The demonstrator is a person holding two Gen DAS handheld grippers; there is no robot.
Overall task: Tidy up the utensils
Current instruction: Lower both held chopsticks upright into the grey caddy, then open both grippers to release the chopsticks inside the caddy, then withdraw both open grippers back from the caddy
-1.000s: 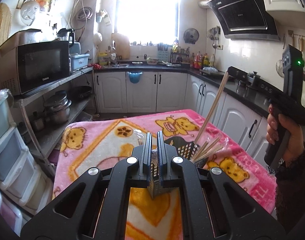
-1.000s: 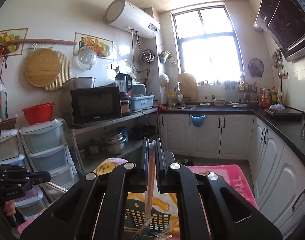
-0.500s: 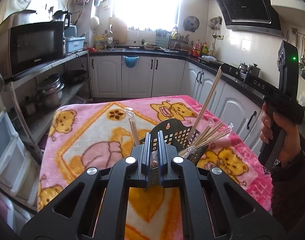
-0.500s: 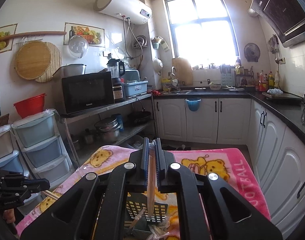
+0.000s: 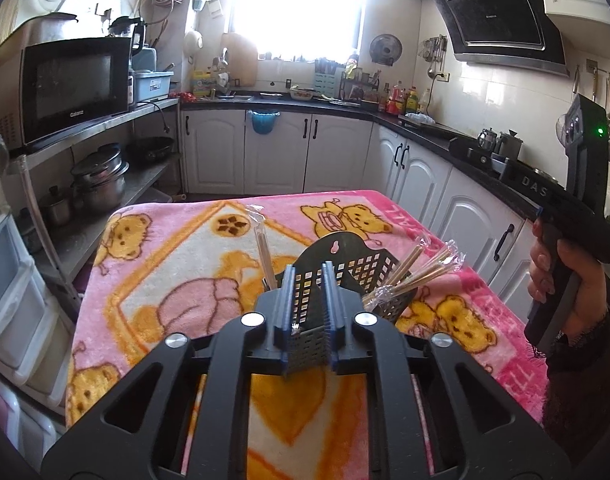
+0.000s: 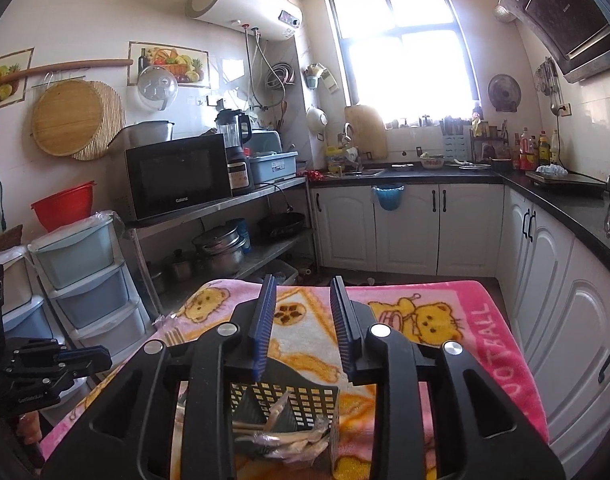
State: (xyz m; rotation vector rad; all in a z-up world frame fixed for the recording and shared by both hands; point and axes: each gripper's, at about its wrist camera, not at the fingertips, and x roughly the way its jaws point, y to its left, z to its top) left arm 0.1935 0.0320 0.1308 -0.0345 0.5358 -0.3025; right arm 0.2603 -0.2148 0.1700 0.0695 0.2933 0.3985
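A black perforated utensil basket (image 5: 345, 276) stands on a desk draped in a pink bear-print blanket (image 5: 177, 264). The left claw (image 5: 309, 312) straddles the basket's near wall, which stands between its two fingers; the jaws have just been easing apart, and a thin gap now shows on each side, so the wall looks released rather than pinched. Beyond and to the right of this claw, several cellophane-wrapped chopsticks (image 5: 417, 272) lean out of the basket's right compartment. One more wrapped pair (image 5: 263, 252) stands just beyond the claw to its left, at the basket's left edge.

The right claw (image 6: 305, 328) hovers above the basket (image 6: 285, 400) with its jaws well apart and nothing between them (they have just been opening). Directly below it, wrapped chopsticks (image 6: 281, 428) lie in the basket's compartments. A person's hand (image 5: 561, 276) grips the right tool's handle.

The step in hand appears to be letting go after dropping a chopstick into the basket. To do it well, I would lift the right claw straight up so it clears the leaning sticks, and keep the left claw from dragging the light basket sideways as it backs off.
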